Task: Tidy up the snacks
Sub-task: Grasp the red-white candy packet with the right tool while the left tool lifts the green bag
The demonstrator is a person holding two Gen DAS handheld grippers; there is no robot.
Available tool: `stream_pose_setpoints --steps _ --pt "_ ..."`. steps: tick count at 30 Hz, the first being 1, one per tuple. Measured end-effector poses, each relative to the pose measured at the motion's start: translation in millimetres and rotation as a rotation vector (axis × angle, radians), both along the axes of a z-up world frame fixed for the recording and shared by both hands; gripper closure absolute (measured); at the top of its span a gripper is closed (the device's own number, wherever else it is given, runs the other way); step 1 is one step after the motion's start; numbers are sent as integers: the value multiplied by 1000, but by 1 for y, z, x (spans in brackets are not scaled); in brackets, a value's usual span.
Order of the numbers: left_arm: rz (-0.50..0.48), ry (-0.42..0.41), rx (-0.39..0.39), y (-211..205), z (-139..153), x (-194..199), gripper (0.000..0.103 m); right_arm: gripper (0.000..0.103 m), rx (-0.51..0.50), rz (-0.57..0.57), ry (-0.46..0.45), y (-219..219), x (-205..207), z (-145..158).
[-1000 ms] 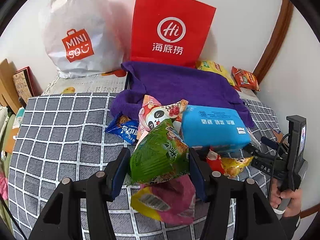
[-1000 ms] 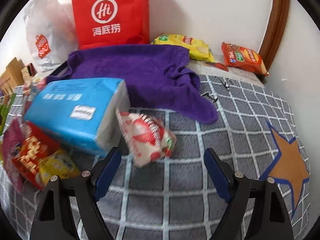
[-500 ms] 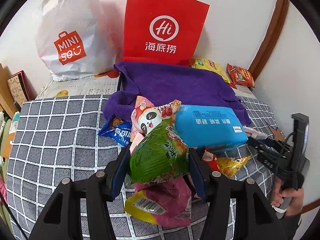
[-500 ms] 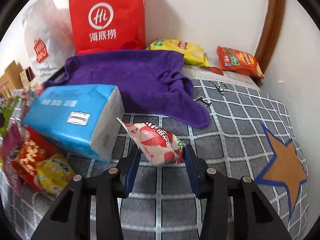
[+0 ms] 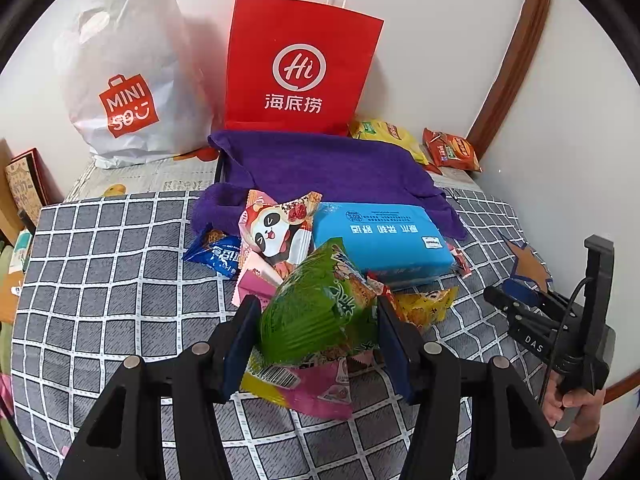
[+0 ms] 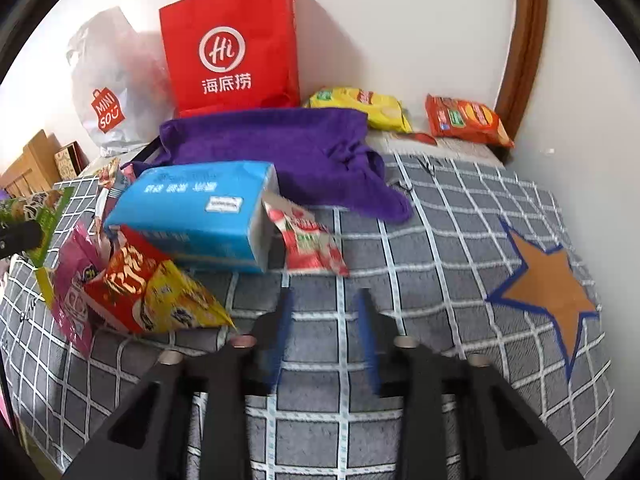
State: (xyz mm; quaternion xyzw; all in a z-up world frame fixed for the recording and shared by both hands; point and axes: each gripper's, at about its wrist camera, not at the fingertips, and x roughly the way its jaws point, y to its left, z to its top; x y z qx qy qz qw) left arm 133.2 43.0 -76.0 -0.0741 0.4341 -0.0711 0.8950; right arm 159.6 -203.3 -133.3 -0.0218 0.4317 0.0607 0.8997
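A puffy green snack bag (image 5: 320, 308) sits pinched above a heap of colourful snack packets (image 5: 276, 236); a red-and-white strawberry packet (image 6: 308, 240) lies against a blue pack (image 6: 200, 208).

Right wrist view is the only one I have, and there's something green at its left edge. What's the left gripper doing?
Observer: The left gripper is shut on a green snack bag, which fills the gap between its fingers.
Operator: Anything under that bag?
Observer: A pink and yellow packet lies on the checked cloth just below it, barcode up.
Operator: What's on the far side of the tissue pack that I can't see?
Observer: A small blue packet lies on the cloth, just left of a panda-print packet.
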Motion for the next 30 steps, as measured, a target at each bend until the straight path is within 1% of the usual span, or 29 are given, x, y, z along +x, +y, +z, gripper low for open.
stream_pose_setpoints --steps 1,2,3,8,13,17,18,19,20,22,25,30 --pt "1 3 -1 1 -1 1 48 48 9 -9 -5 -4 -1 -1" --pt "3 6 -3 1 -2 1 48 41 10 -16 -9 -6 0 -3" --pt "5 10 -5 1 -3 3 48 39 9 -15 -10 -7 3 -4" --pt "8 23 -3 0 -8 13 48 39 -22 35 -18 3 25 -10" --pt "21 32 7 4 -12 21 48 39 -94 85 14 22 54 -28" --pt "27 37 11 7 -14 27 48 39 -132 84 19 28 72 -38" --pt "26 36 11 7 -14 27 48 41 -140 81 18 28 75 -40" --pt "27 36 12 7 -14 28 48 51 -141 77 19 28 79 -41" --pt "27 35 11 7 -14 28 48 68 -129 82 25 27 81 -42" --pt "20 31 9 5 -13 28 48 70 -108 79 41 24 82 -43" --pt "9 26 6 2 -12 26 48 71 -101 61 27 19 74 -38" --pt "-15 16 -1 -7 -7 22 48 71 -73 24 5 8 49 -18"
